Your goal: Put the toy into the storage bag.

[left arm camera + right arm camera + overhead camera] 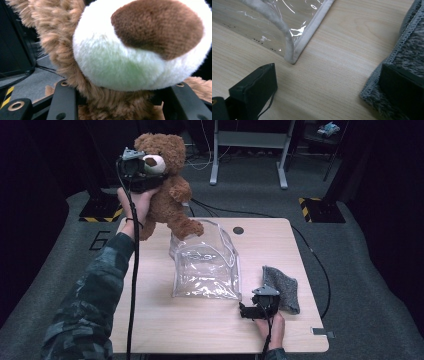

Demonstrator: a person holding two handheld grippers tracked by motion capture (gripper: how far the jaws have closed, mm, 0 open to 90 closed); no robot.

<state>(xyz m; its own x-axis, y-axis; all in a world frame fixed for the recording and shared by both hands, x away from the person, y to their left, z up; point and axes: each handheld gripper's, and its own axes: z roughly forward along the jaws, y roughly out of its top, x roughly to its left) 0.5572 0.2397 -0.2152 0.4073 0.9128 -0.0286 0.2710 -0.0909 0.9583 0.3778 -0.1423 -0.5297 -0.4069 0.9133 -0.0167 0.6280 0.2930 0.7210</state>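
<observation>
Gripping the teddy bear (167,180) at its neck, the left gripper (117,100) suits something soft and light; the right gripper (324,85), fingers wide, rests near the clear bag (207,265).

"6" on the floor (100,240)

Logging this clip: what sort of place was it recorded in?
Probably a lab or recording studio rather than a home. A light wooden table stands on grey carpet amid dark surroundings, with hazard-striped stand bases, loose floor cables and a metal desk frame behind.
</observation>
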